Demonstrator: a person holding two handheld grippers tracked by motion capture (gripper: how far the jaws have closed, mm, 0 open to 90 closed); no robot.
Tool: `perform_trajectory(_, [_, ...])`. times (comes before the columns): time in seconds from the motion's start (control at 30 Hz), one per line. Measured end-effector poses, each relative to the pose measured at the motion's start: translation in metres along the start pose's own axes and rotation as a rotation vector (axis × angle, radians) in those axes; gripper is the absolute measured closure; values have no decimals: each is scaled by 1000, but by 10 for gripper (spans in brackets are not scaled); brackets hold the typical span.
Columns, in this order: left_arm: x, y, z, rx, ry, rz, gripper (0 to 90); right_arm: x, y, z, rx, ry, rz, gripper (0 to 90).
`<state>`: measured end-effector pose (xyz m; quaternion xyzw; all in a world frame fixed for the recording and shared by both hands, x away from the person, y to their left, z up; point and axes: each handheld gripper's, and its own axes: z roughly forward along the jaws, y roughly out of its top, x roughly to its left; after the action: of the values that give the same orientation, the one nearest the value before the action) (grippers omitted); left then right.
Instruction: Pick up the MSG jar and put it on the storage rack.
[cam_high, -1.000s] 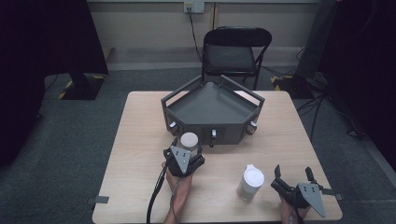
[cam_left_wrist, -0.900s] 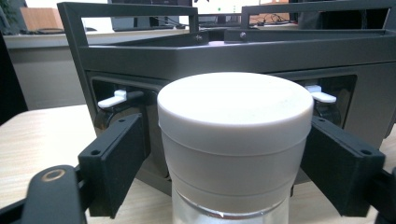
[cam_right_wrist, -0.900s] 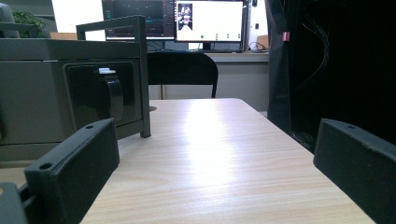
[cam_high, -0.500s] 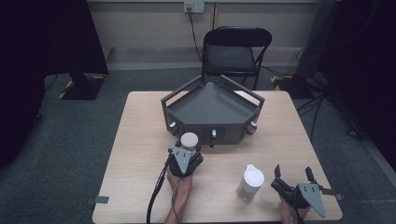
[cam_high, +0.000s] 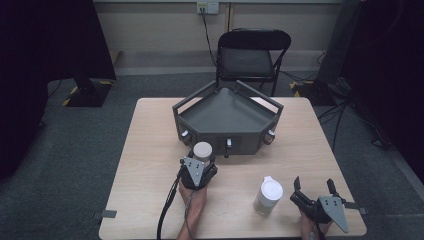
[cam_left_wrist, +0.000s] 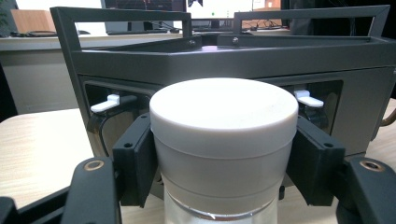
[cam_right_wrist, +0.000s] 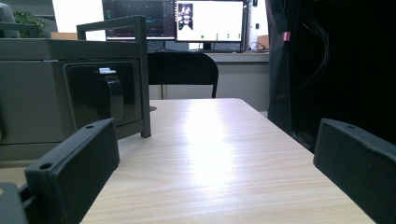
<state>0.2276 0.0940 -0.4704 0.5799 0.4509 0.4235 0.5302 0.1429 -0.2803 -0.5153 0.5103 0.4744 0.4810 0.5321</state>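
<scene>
A clear jar with a wide white cap (cam_high: 202, 150) stands on the wooden table just in front of the dark grey angular tray (cam_high: 191, 100). My left gripper (cam_high: 202, 157) is shut on it. In the left gripper view both black pads (cam_left_wrist: 135, 163) press the sides of the jar's cap (cam_left_wrist: 224, 130), with the tray's front wall (cam_left_wrist: 233, 58) close behind. A second white-lidded container (cam_high: 270, 194) stands at the front right. My right gripper (cam_high: 314, 186) rests just right of it, open, and its jaws (cam_right_wrist: 215, 172) have only bare tabletop between them.
The grey tray (cam_right_wrist: 37, 84) has raised rail handles and small white latches on its front. A black folding chair (cam_high: 250, 55) stands beyond the table's far edge. Bare wood lies to the left and right of the tray. A cable trails from the left gripper toward the front edge.
The left gripper's jaws have closed in onto the jar's cap. Neither hand has shifted, and the right gripper stays as it was.
</scene>
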Motion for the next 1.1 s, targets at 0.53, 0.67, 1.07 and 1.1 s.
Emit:
perform_trajectory(0.53, [10,3,-1,-8,-41,-17,340,0,0,0,0,1,0,0])
perform_trajectory(0.67, [16,6,-3,-6,-73,-8,340,0,0,0,0,1,0,0])
perform_trajectory(1.07, [25,32,-10,-47,-185,29,339,0,0,0,0,1,0,0])
perform_trajectory(1.1, [27,36,-10,-49,-194,29,339,0,0,0,0,1,0,0])
